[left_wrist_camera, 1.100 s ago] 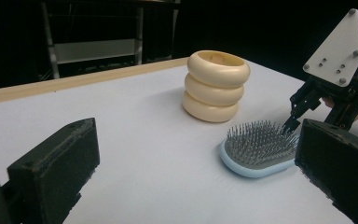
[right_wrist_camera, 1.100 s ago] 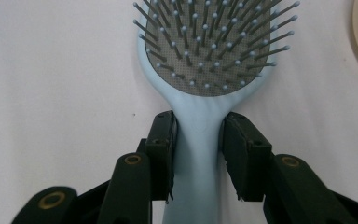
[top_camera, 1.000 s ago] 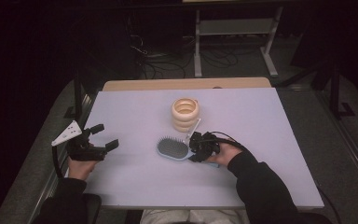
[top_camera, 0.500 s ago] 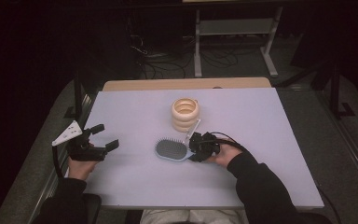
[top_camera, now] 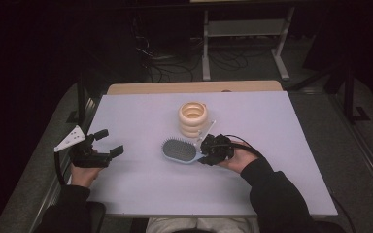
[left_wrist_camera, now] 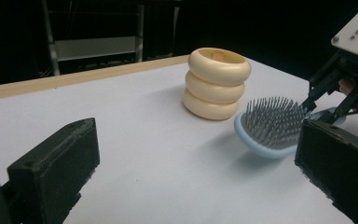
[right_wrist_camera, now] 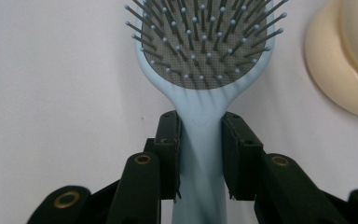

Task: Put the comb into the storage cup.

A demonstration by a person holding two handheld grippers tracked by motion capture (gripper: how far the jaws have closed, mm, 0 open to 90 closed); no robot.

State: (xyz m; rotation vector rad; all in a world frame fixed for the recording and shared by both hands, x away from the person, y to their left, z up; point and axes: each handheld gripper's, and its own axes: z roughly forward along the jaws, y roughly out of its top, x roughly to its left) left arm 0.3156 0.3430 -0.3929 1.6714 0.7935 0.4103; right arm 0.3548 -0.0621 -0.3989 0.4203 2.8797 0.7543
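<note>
A light blue hairbrush [top_camera: 178,150] with grey bristles lies bristles up at the middle of the white table [top_camera: 141,111]. My right gripper [top_camera: 205,155] is shut on its handle. In the right gripper view the two jaws press the handle's neck from both sides, just below the hairbrush head [right_wrist_camera: 204,46], with the right gripper [right_wrist_camera: 200,135] around it. In the left gripper view the hairbrush head [left_wrist_camera: 272,123] tilts slightly above the table surface. My left gripper [top_camera: 110,142] stands open near the table's left edge, nothing between its jaws, well apart from the brush.
A cream holder of three stacked rings [top_camera: 193,119] stands upright just behind the brush, also seen as the cream holder [left_wrist_camera: 216,84] and the cream holder [right_wrist_camera: 345,60]. A wooden strip [top_camera: 194,87] edges the table's far side. A metal shelf frame [top_camera: 245,29] and cables lie beyond.
</note>
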